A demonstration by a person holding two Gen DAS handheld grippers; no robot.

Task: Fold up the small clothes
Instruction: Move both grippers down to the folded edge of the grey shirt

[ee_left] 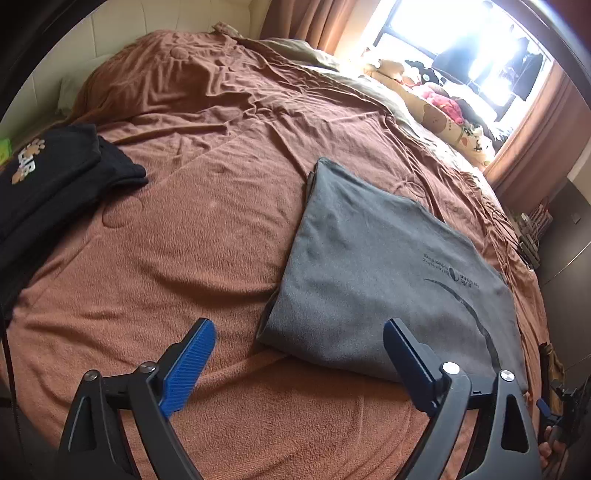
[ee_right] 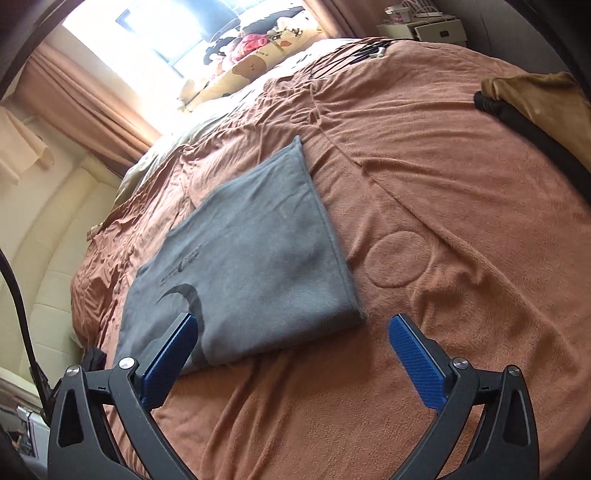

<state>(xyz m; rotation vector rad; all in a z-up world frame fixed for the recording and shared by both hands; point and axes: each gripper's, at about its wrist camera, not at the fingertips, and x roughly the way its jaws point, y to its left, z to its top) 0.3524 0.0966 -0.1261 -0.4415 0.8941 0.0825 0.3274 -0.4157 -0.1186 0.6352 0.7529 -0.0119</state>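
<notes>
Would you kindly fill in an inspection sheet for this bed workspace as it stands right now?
Surface: brown fleece blanket covers the bed, wrinkled toward the far side.
Job's things: grey T-shirt lies folded flat on the blanket; black printed garment lies folded at the left edge.
Clutter: tan cloth with a black strap at the right edge; plush toys and pillows by the window.
Grippers: left gripper open, holding nothing, just short of the shirt's near edge; right gripper open, holding nothing, over the shirt's near corner.
Cables: dark cords lie on the far blanket.
Surroundings: bright window, brown curtains, padded cream headboard.
</notes>
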